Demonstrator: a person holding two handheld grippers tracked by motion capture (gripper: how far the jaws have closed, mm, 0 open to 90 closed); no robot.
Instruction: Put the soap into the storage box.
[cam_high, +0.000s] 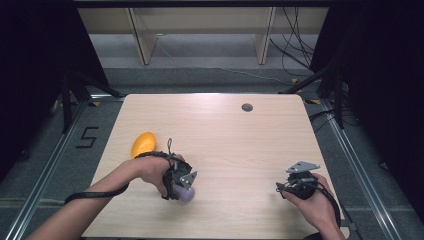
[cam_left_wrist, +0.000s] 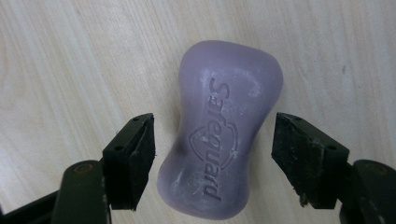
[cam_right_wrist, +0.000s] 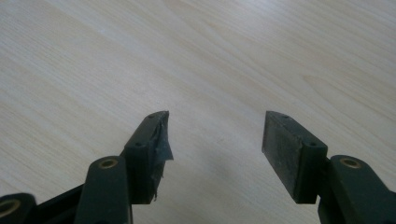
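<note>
Readable text, item 1: purple soap bar (cam_left_wrist: 222, 140), lying on the table (cam_left_wrist: 70, 70). The word "Safeguard" is embossed along the length of its top face, running over an embossed shield-shaped emblem. Letters are the same colour as the bar, with whitish scuffing on them.

Item 2: floor (cam_high: 60, 150) left of the table, high view. A dark angular mark that reads as the digit "5" (cam_high: 87, 137).
</note>
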